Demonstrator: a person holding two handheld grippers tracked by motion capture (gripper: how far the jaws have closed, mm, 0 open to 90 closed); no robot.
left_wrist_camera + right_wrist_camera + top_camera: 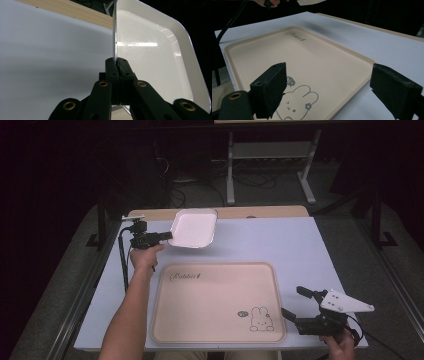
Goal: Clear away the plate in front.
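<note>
Lab (dark room, cabled test bench point(310, 245)).

white tray point(194, 227), glossy, rim-gripped, lifted

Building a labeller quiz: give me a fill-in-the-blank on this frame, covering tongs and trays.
1. The left tongs are shut on the rim of the ____ rectangular metal tray.
2. The right tongs stand ____, with nothing between their pads.
3. The beige rectangular plastic tray on the table bears a drawing of a ____ near one corner.

Missing words: white; open; rabbit
</note>
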